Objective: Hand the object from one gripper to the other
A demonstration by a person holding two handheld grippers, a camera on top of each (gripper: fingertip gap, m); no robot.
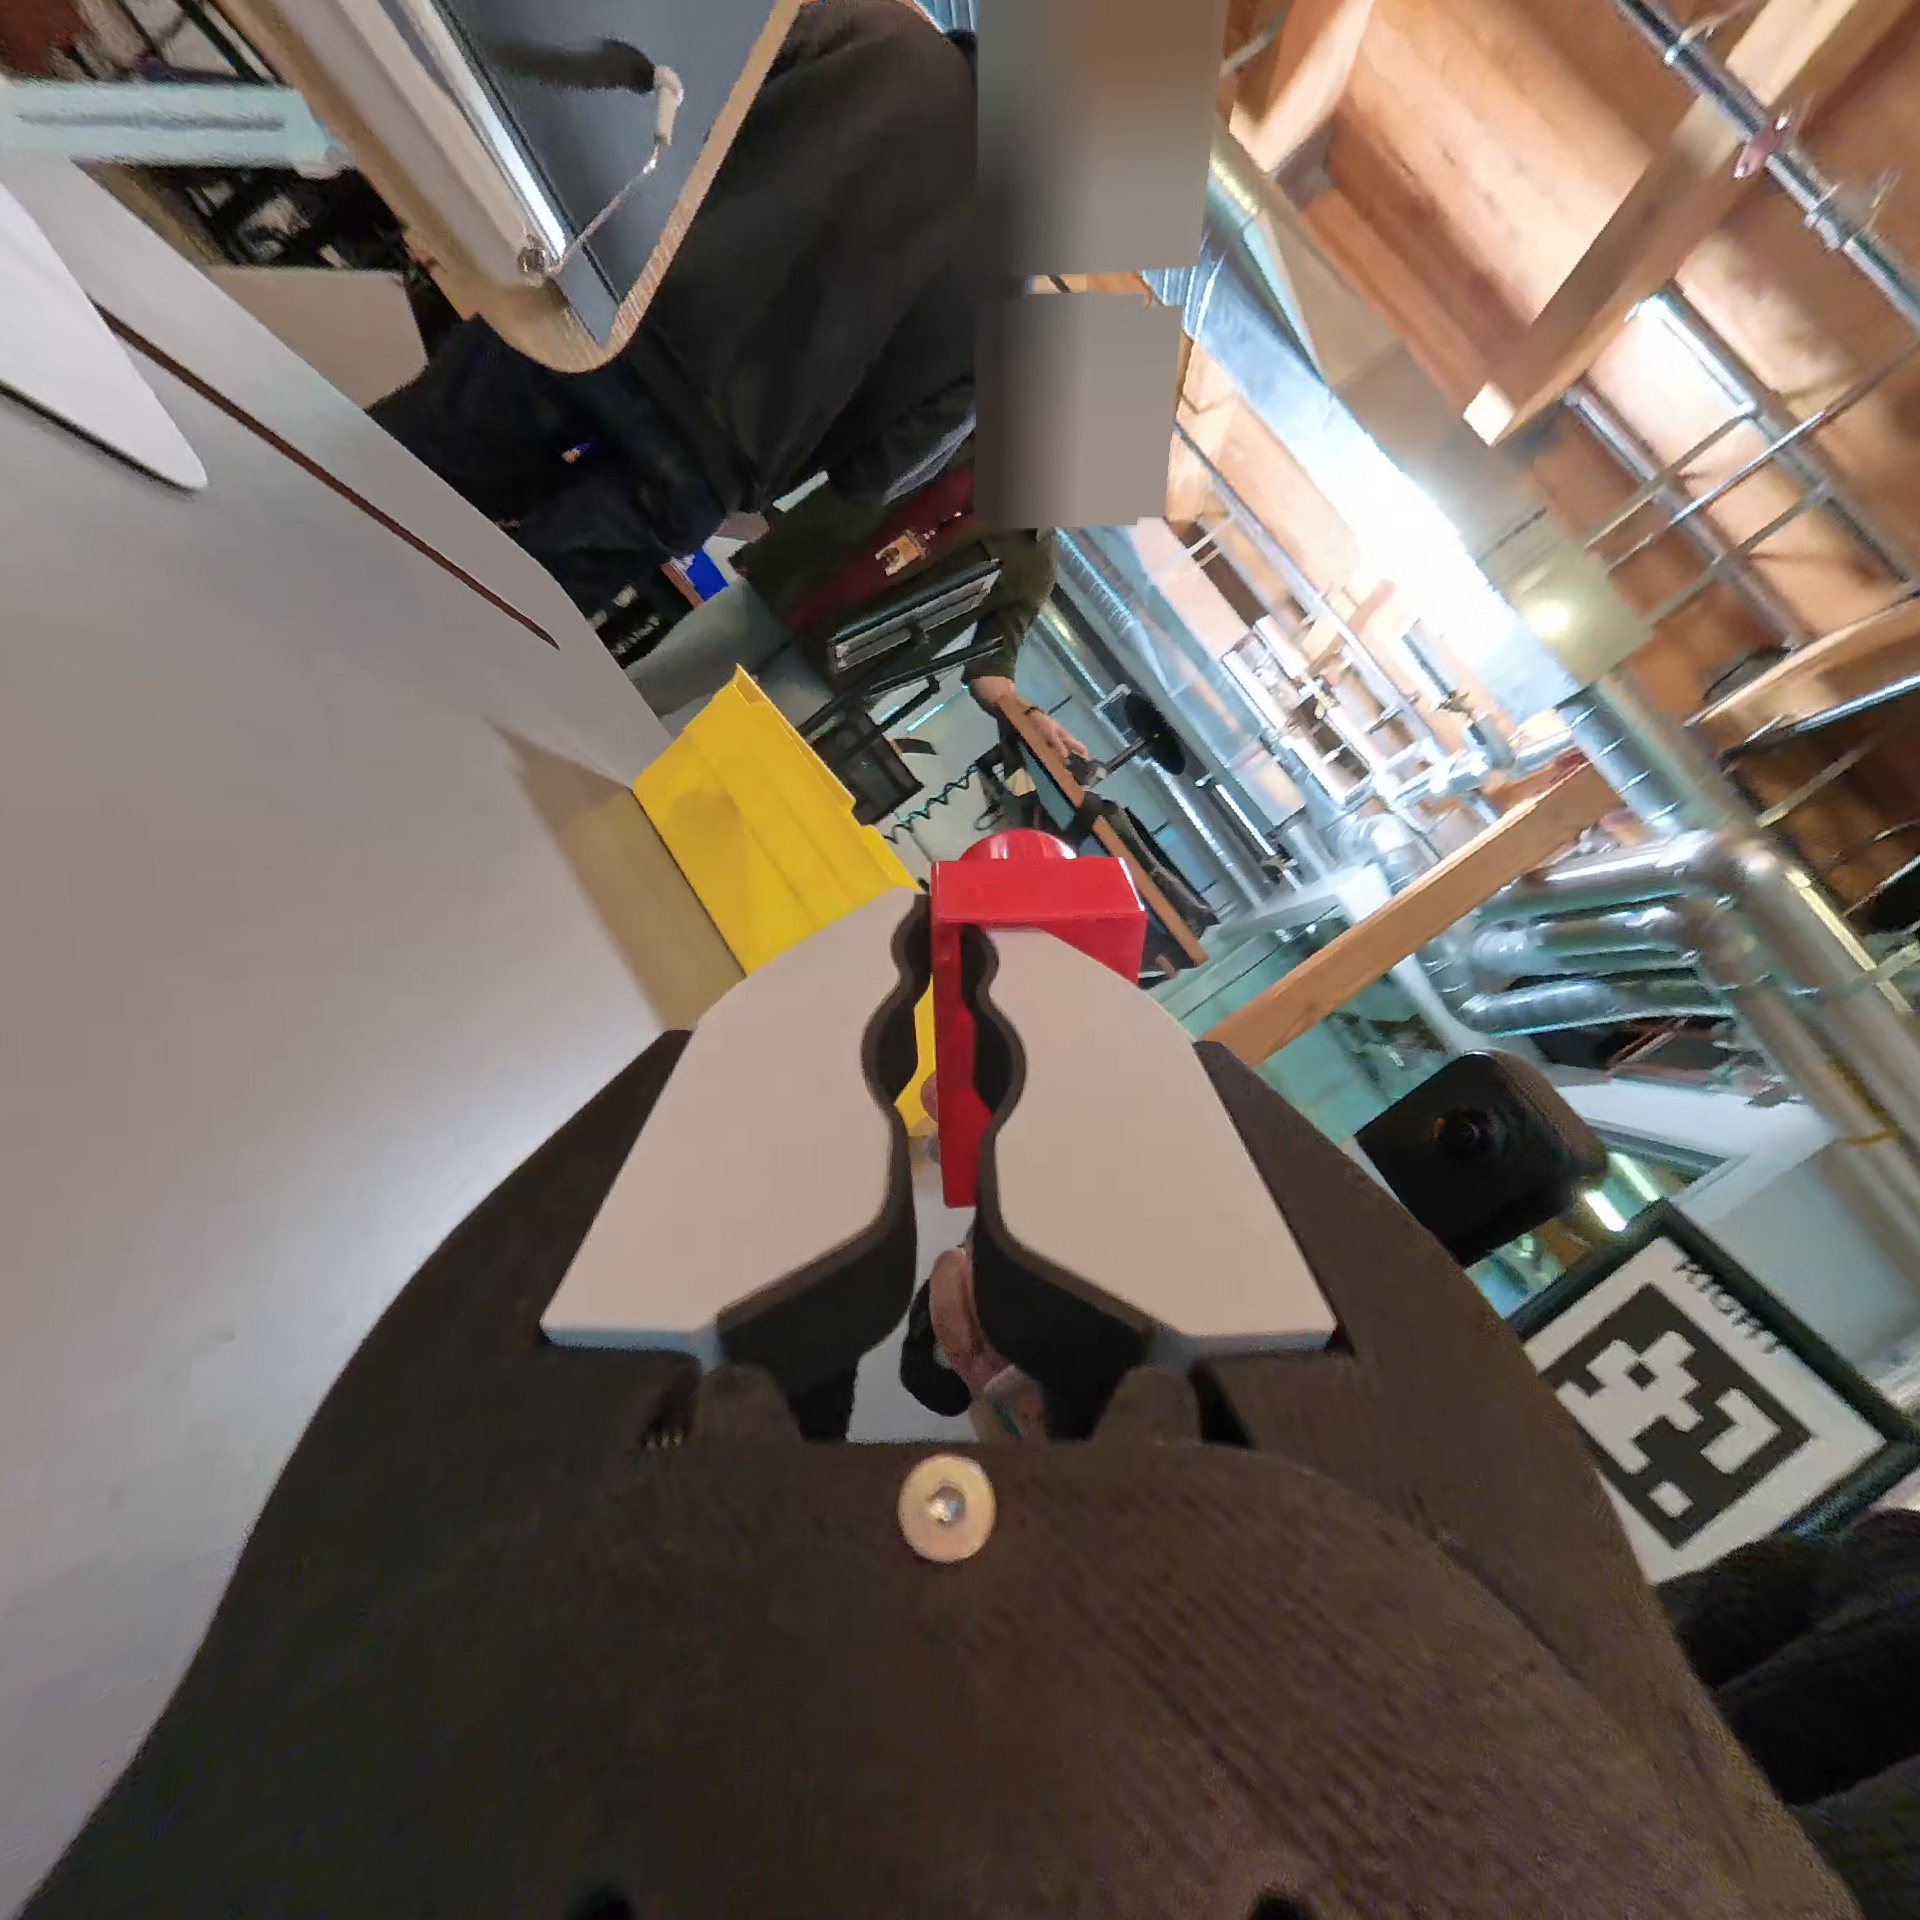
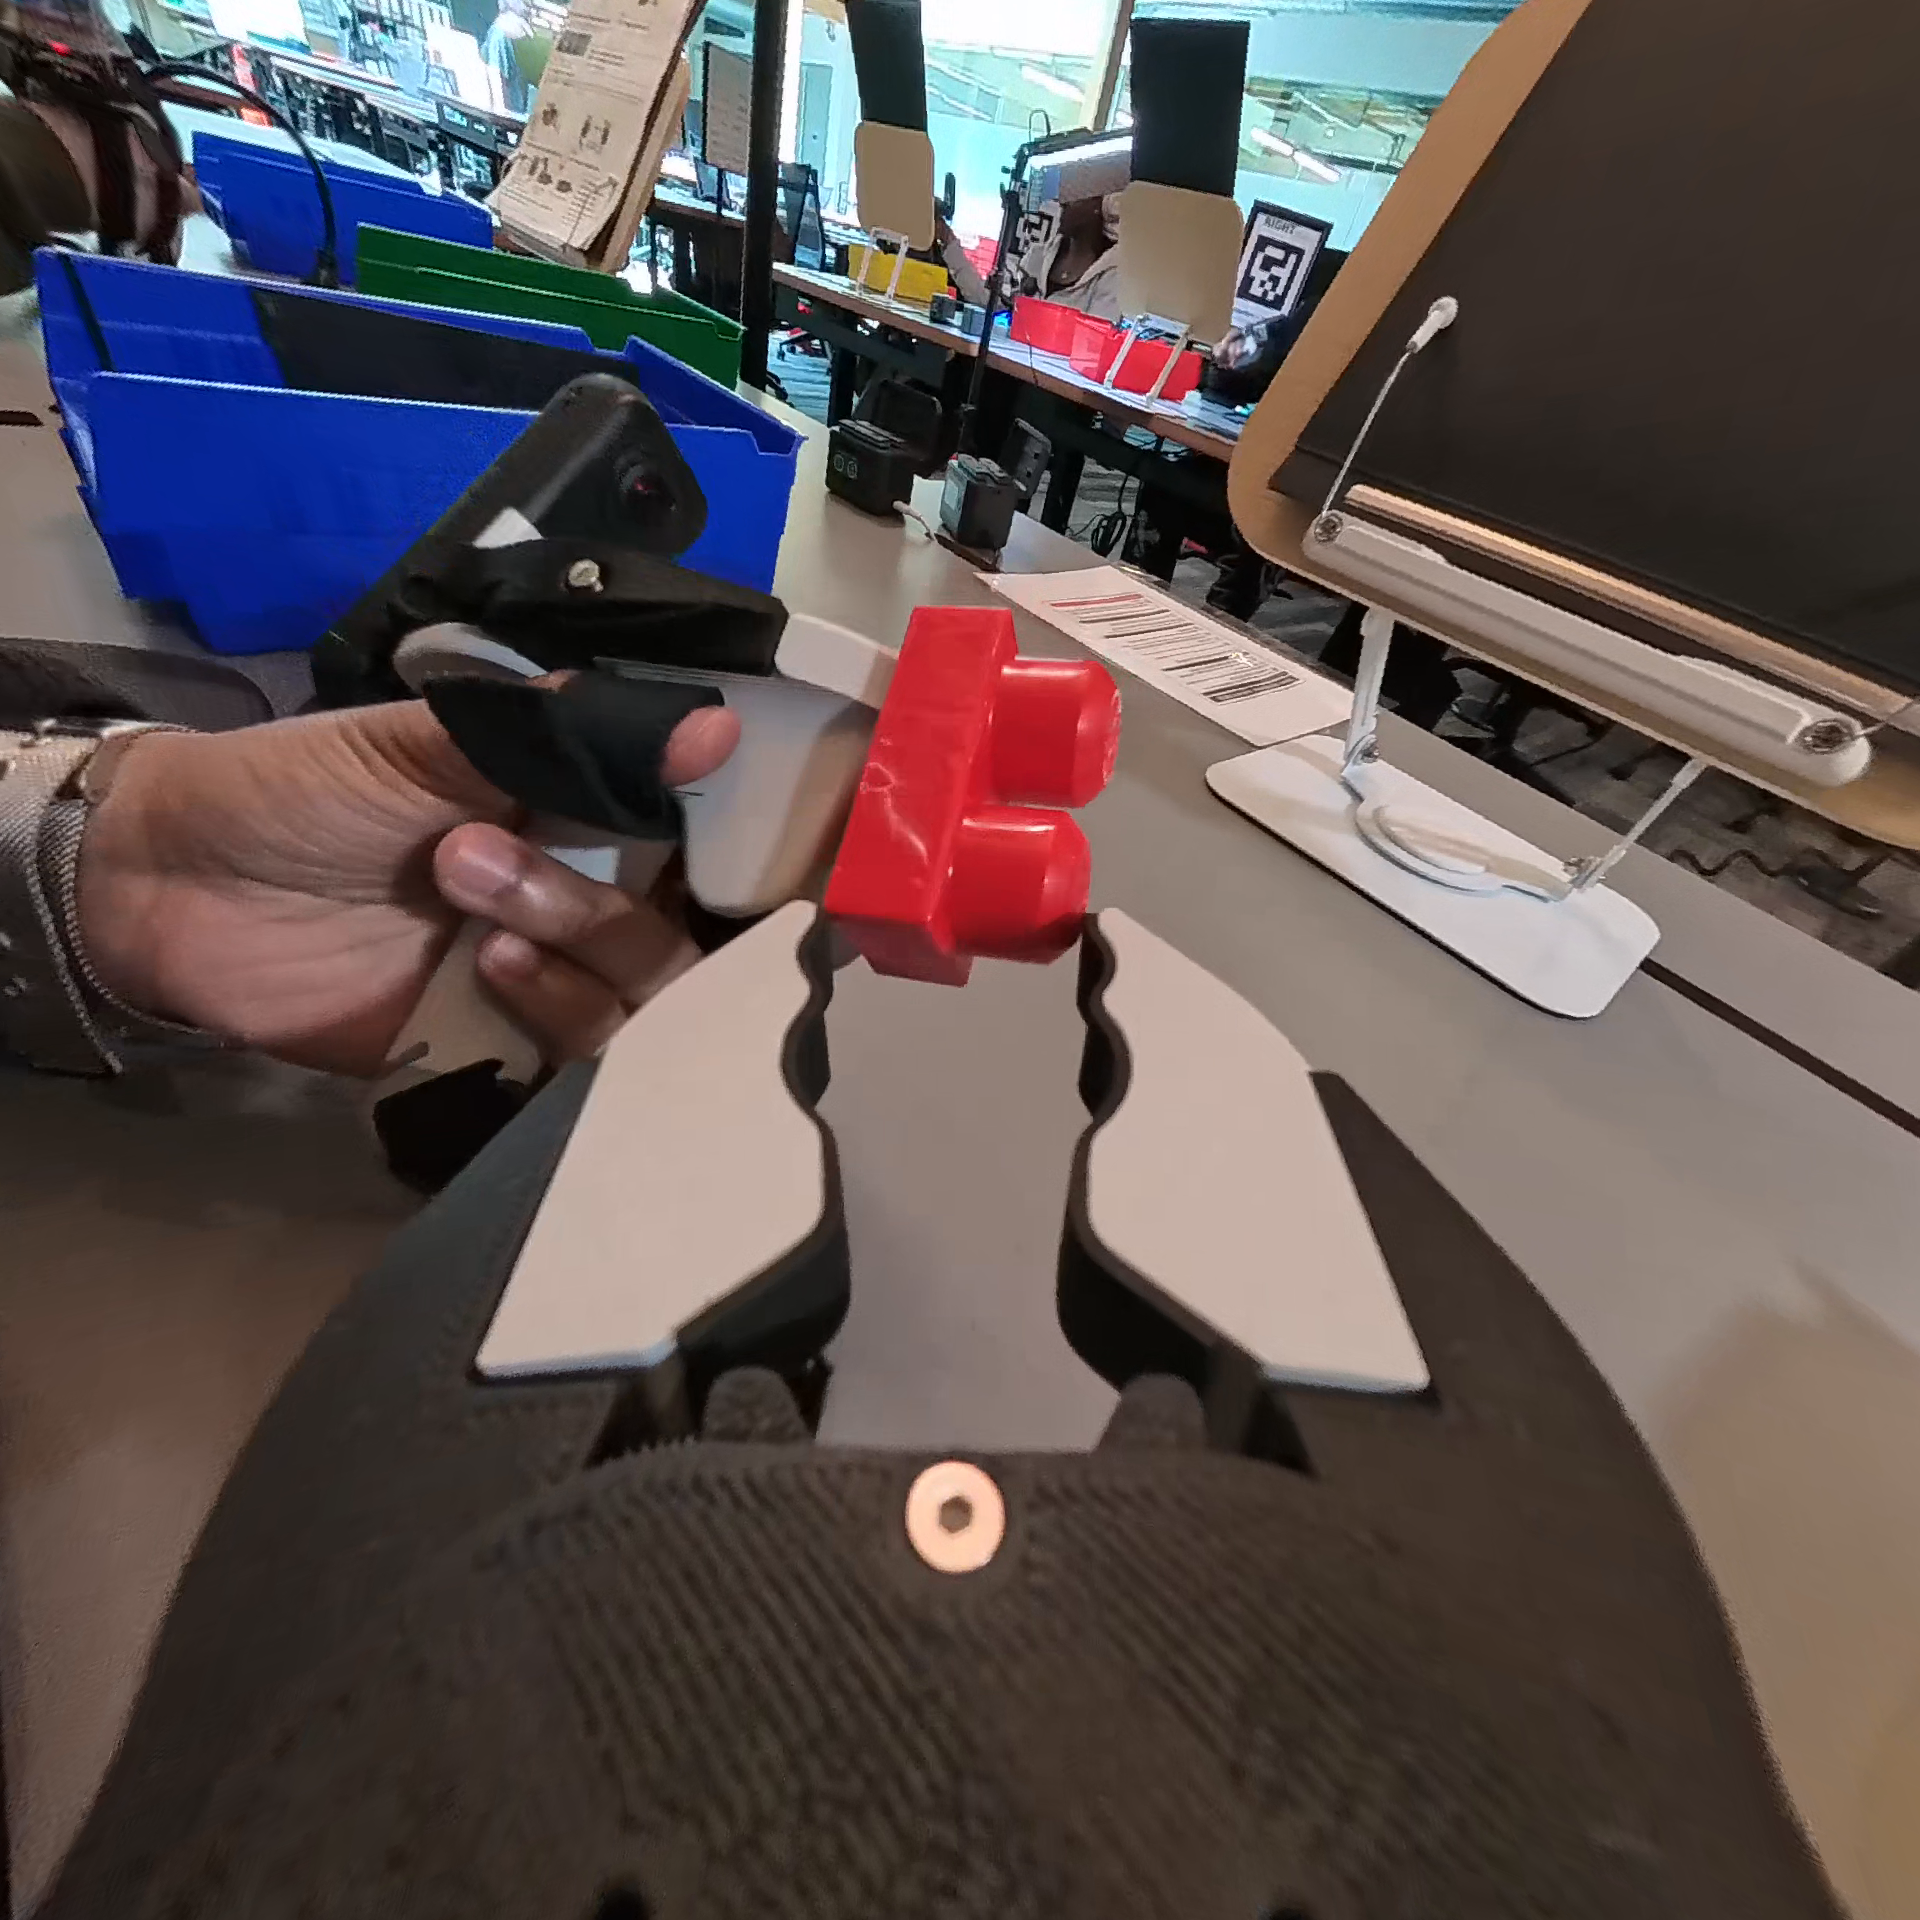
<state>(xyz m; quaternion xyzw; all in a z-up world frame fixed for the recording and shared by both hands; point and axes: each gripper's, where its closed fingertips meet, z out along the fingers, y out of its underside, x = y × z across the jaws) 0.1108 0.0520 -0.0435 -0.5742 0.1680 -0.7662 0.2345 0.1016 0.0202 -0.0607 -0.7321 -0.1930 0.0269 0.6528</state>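
Note:
A red two-stud toy brick [image 1: 1029, 914] is held in my left gripper [image 1: 951, 940], whose jaws are shut on its wall; the left wrist view is rolled on its side. In the right wrist view the same brick [image 2: 956, 790] hangs in the air, studs facing right, held by the left gripper [image 2: 821, 748] in a person's hand [image 2: 312, 873]. My right gripper [image 2: 951, 935] is open, its fingertips just below and on either side of the brick's lower edge, apparently without touching it.
Blue bins [image 2: 312, 488] and a green bin [image 2: 540, 291] stand at the back left of the grey table [image 2: 1558, 1195]. A tablet stand [image 2: 1455, 862] and a printed sheet [image 2: 1174, 644] lie to the right. A yellow bin [image 1: 769, 831] shows in the left wrist view. My right fingertips sit around 4 cm from my left ones.

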